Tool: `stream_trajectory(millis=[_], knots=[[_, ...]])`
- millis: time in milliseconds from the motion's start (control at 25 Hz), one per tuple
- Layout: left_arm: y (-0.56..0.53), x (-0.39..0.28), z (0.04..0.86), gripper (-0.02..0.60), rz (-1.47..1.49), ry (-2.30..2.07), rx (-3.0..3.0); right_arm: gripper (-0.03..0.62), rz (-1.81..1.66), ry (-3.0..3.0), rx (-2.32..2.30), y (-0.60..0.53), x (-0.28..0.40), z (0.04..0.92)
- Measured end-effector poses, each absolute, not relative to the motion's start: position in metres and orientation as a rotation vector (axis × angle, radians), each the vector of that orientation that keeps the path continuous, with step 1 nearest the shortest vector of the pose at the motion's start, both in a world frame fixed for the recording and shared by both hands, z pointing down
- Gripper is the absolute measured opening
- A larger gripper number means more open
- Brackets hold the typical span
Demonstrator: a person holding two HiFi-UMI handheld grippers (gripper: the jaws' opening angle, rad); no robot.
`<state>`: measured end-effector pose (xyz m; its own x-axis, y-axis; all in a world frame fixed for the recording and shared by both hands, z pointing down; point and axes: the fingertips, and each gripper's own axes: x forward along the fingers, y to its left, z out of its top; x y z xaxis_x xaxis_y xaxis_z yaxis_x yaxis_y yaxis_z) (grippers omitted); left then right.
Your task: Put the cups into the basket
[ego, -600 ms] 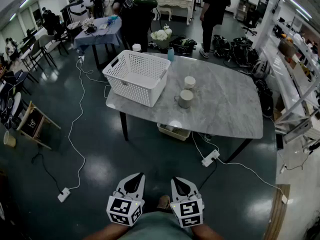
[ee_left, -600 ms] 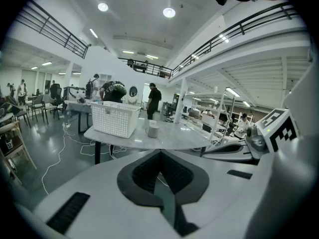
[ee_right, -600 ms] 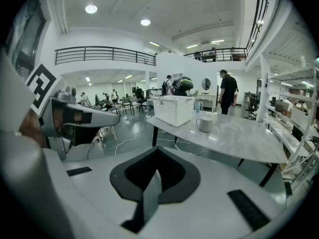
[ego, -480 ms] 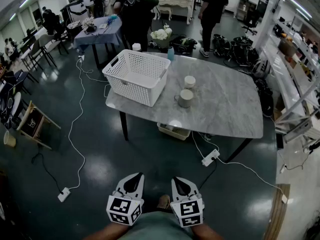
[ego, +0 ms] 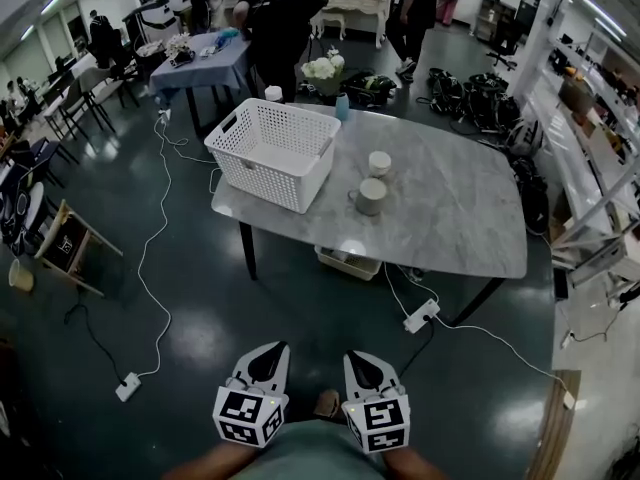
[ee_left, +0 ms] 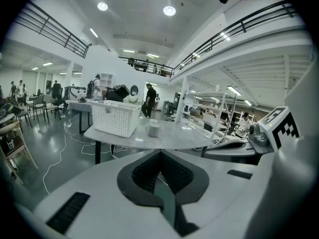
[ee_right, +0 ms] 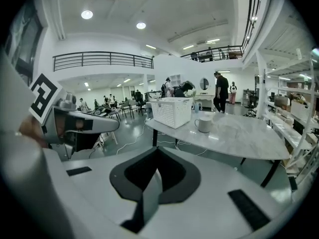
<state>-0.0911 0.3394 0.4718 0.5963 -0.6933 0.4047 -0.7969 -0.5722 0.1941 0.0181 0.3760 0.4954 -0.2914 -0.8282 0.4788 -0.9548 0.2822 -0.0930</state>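
- At 6 o'clock in the head view, the person's forearms [ego: 215,460] are cut off by the lower edge. A shoe [ego: 325,403] shows partly between the two tools.
- The left gripper [ego: 272,354] at 7 o'clock and the right gripper [ego: 358,361] at 5 o'clock are held side by side close to the body. Their noses tilt downward toward 12 o'clock, over the dark glossy floor [ego: 200,298] and well apart from the table.
- Each gripper's own view shows its jaws pressed together to a point, pinching nothing.
- A white cable [ego: 150,268] winds over the floor from a power strip [ego: 127,389] at 8 o'clock toward the table.
- The table [ego: 450,218], with a grey marbled top on dark legs, stands at 12 o'clock. A crate [ego: 347,263] under it is half hidden by the top.
- The nearer cup [ego: 371,197] stands upright near the table's middle, its handle toward 9 o'clock. The farther cup [ego: 379,163] stands just beside it at 12 o'clock.
- In the gripper views the farther cup is largely hidden behind the nearer one.
- The white perforated basket [ego: 272,153] sits on the table's left end, at 10 o'clock from the cups, near them but apart.
- Beyond are flowers [ego: 322,68] and people [ego: 280,28] round other tables, too small to make out.
- Shelving [ego: 590,118] at 3 o'clock is cut by the frame.
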Motion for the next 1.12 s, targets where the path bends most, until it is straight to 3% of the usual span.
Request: stream_trajectory(millis=[520,1120], knots=[[0.310,-0.086,0.471,0.002,0.416,-1.175,2.480,0.012,0.557,-2.168,1.700,0.346,0.034,0.495],[0.193,-0.071,0.471,0.002,0.455,-1.117,2.511,0.012,0.606,-2.098,1.758,0.239,0.050,0.497]])
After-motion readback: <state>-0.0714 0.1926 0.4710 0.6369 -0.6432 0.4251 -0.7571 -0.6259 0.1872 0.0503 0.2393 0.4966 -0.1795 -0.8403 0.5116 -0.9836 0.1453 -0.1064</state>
